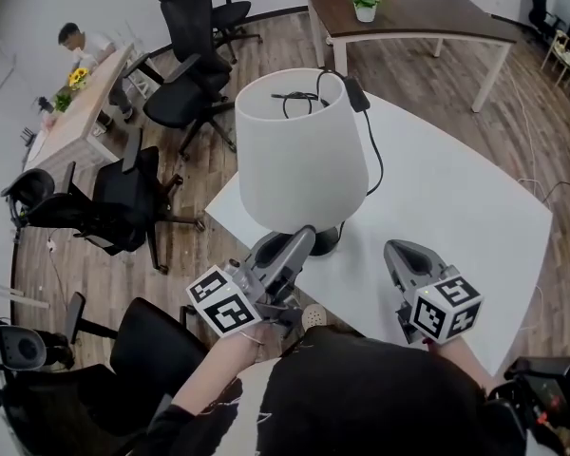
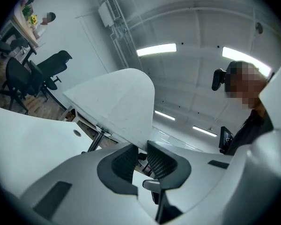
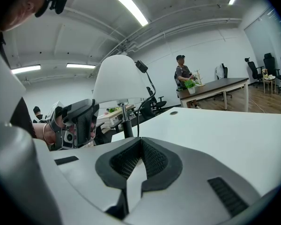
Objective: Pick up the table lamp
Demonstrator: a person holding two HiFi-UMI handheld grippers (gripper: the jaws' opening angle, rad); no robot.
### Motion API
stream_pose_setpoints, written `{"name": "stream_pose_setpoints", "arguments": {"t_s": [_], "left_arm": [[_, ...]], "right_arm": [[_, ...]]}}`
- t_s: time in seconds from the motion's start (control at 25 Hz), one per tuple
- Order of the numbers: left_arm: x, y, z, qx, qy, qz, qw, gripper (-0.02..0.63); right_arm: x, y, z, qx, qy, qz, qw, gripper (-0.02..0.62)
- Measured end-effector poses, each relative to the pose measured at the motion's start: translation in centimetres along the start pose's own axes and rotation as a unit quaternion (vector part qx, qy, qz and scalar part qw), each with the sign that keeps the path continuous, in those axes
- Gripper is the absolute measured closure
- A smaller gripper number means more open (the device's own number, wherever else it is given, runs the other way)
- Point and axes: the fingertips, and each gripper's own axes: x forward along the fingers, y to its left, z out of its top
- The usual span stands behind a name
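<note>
Head view: a white rectangular tabletop (image 1: 456, 198) stands on a brown wood-plank floor (image 1: 275, 41) in an open office. Black wheeled office chairs (image 1: 185, 74) stand to its left, and a brown-topped desk with white legs (image 1: 418, 12) carrying a small green potted plant (image 1: 365, 0) stands behind it. A seated person (image 1: 81, 41) is at a light wood desk far left. The table lamp with a white fabric shade and black base (image 1: 299, 155) stands upright near the table's near-left edge. Its black cord (image 1: 374, 164) loops over the shade top and trails down behind. The left gripper (image 1: 299, 240) has its tips at the shade's lower rim and hides most of the base. The right gripper (image 1: 404, 253) is over bare table, beside the lamp and apart from it. The only print is the black-and-white square markers on the cubes, with no letters.

Left gripper view: the left gripper (image 2: 139, 161) has a narrow gap between its pads. The lamp's shade (image 2: 117, 102) tapers down to the mouth of that gap, but the pads aren't seen pressing it. Ceiling light strips (image 2: 156, 49) are above. The lamp base is cut off by the jaws.

Right gripper view: the right gripper (image 3: 140, 158) has its pads together with nothing between them. The table lamp (image 3: 119, 78) is ahead on the left, stem visible. The left gripper (image 3: 79, 121) is under the shade rim. A standing person (image 3: 181, 74) is by the brown desk, too small for detail.
</note>
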Motion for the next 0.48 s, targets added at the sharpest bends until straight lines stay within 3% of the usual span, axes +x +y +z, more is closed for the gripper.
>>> {"name": "stream_pose_setpoints", "arguments": {"t_s": [0.48], "left_arm": [[1.0, 1.1, 2.4, -0.002, 0.030, -0.062, 0.9976, 0.554]], "right_arm": [[4.9, 3.8, 0.6, 0.000, 0.002, 0.014, 1.000, 0.580]]}}
